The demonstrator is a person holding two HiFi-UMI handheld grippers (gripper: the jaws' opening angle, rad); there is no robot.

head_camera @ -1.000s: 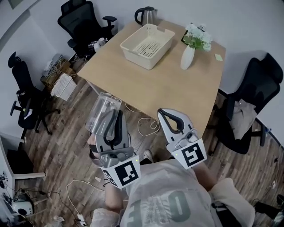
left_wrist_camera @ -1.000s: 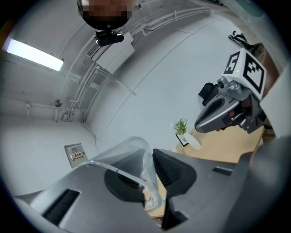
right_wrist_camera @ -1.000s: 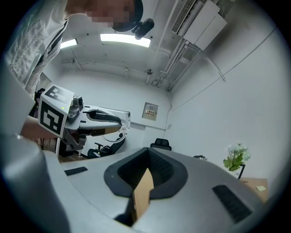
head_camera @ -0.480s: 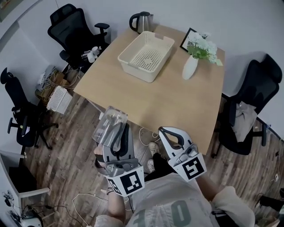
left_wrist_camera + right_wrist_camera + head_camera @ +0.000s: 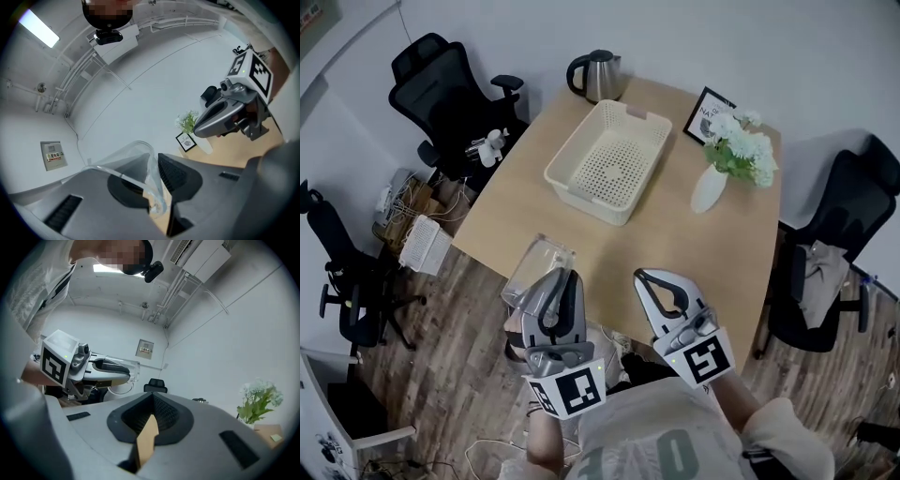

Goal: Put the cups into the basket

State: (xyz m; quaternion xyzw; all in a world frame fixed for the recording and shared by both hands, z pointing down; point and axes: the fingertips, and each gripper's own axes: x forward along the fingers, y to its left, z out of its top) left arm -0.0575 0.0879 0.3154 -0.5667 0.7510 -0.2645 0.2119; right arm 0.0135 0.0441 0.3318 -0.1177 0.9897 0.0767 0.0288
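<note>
Cup handling: the clear cup (image 5: 536, 267) looked light, thin-walled and slick, likely to flex or crack if squeezed; a gentle pinch on the wall just below the rim seemed best.
Cup place: held in the air at the near edge of the desk (image 5: 675, 248), at 11 o'clock from the tip of the left claw (image 5: 558, 277).
Left claw: partly closed on the cup's wall, one jaw inside, one outside.
Basket: the basket (image 5: 584, 197) stood empty on the desk, at 1 o'clock from the cup, well apart.
Right claw: the right claw (image 5: 649, 278) was closed, holding nothing.

Office — swivel chairs (image 5: 441, 94) (black), table (image 5: 675, 234).
</note>
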